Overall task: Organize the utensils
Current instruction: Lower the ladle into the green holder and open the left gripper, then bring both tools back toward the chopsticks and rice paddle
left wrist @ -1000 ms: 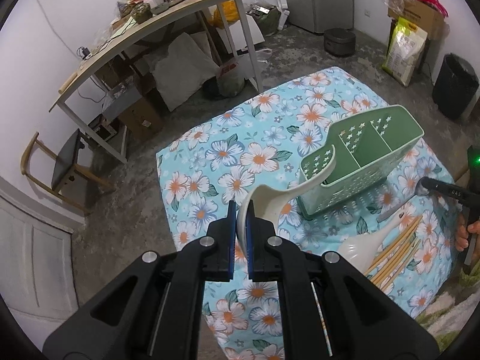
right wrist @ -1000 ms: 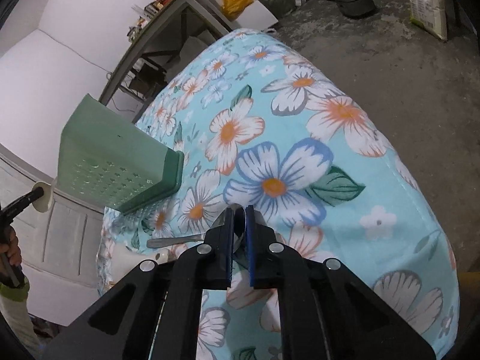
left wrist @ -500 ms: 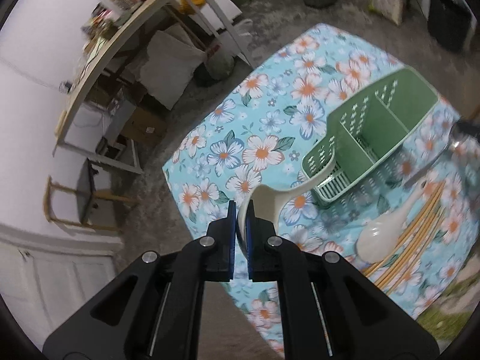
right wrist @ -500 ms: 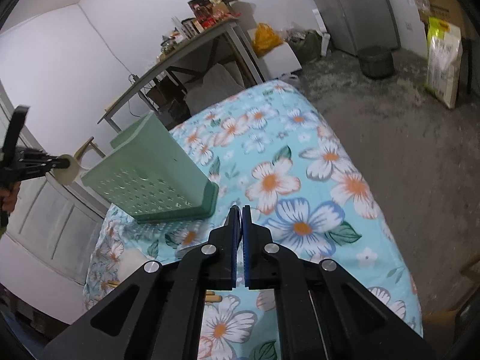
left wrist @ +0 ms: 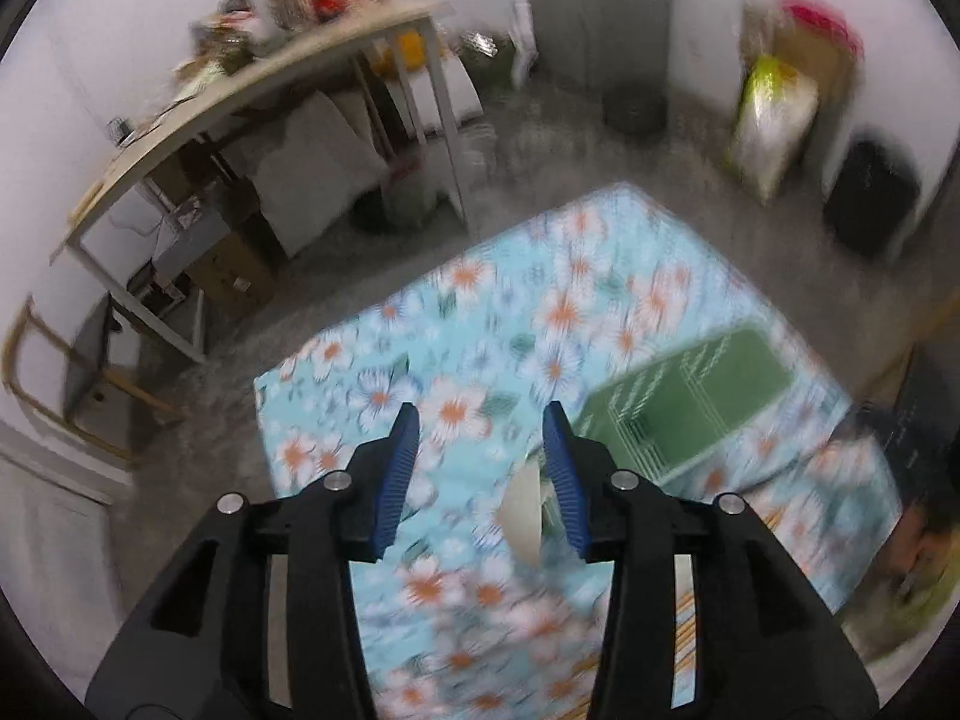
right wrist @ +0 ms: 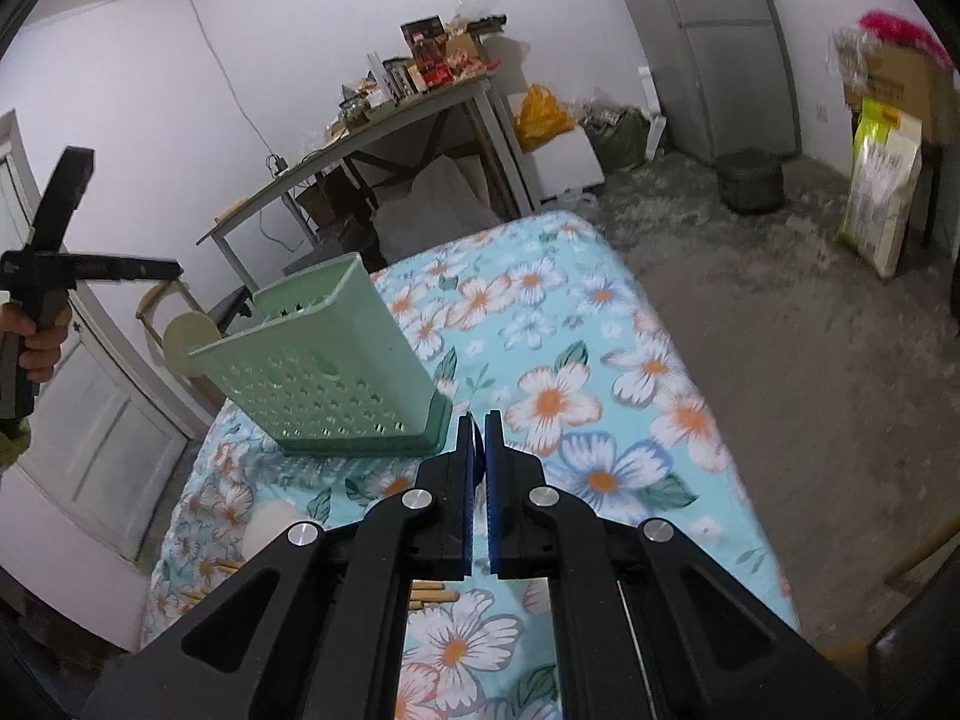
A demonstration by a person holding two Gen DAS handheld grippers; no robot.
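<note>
**Left jaws parted, spoon free at caddy**

Left gripper (left wrist: 480, 468): jaws have just been opening; the cream spoon (left wrist: 522, 519) shows between them, pads off it. Its bowl (right wrist: 185, 336) sticks out over the green caddy (right wrist: 318, 372), which stands on the floral tablecloth (right wrist: 576, 324). Right gripper (right wrist: 478, 468): jaws clenched together; whether anything is pinched, cannot tell. Chopsticks (right wrist: 429, 591) lie on the cloth.

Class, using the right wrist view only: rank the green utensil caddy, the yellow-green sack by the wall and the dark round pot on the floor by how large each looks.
1. Green utensil caddy, though it is nearest the camera.
2. Yellow-green sack.
3. Dark round pot.
</note>
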